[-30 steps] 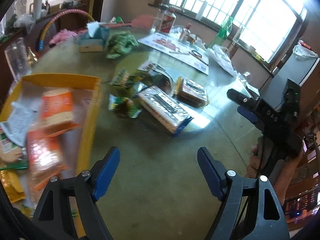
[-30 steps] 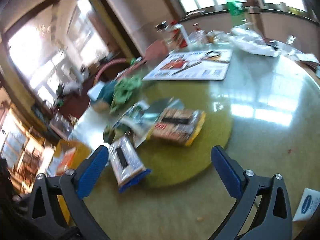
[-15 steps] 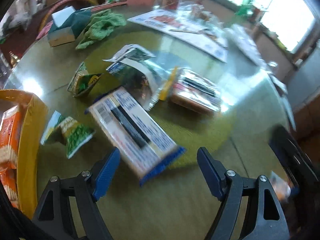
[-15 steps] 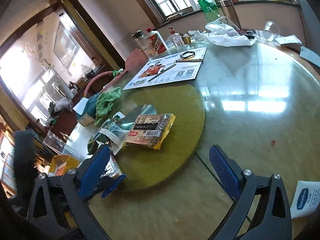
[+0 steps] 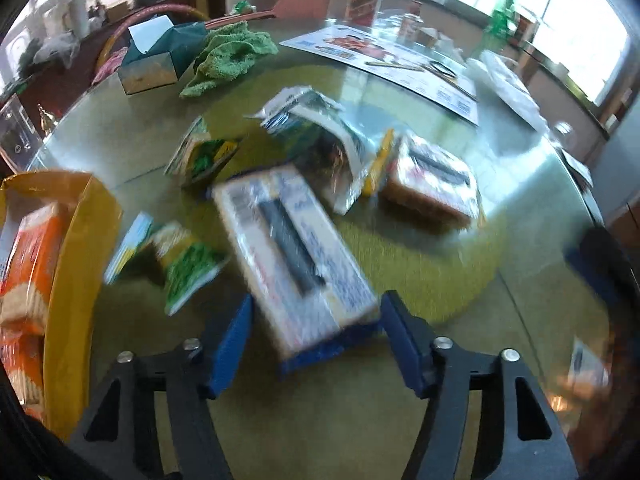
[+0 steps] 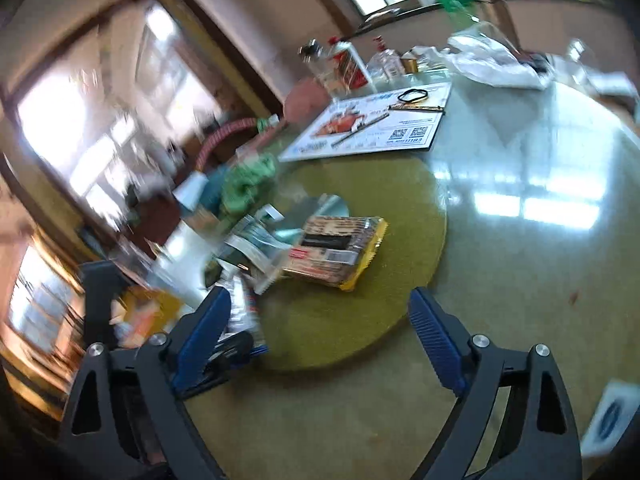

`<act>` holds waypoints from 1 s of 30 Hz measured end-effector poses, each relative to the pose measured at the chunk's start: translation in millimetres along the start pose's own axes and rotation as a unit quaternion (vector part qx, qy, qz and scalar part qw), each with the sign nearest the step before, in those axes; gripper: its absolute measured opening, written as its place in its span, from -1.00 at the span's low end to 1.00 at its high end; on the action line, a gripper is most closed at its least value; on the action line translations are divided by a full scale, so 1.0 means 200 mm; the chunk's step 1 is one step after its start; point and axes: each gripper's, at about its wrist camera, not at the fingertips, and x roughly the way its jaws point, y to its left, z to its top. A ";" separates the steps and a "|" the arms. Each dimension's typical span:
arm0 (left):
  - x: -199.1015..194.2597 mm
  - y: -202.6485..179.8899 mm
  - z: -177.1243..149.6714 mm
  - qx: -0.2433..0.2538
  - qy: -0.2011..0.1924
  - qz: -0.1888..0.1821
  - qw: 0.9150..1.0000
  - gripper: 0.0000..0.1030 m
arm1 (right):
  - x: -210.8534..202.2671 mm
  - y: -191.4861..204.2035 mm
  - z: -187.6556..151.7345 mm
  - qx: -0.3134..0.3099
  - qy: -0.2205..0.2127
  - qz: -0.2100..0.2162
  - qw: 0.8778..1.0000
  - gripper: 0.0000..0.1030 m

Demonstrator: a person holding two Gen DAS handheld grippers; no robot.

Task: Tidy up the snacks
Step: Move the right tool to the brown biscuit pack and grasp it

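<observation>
Blue-ended cracker packet (image 5: 296, 264) blurs between closing left tongs (image 5: 316, 336); right tongs (image 6: 320, 332) gape.

No legible txt anywhere; QR codes on poster (image 6: 372, 128) only.

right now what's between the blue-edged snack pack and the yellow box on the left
In the left wrist view, a small green snack packet lies on the table between the blue-edged snack pack and the yellow box, apart from both.
</observation>
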 end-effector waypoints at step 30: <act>-0.21 0.22 -0.11 -0.041 0.023 -0.109 0.993 0.48 | 0.53 0.18 0.05 -0.193 0.155 -0.038 0.968 0.41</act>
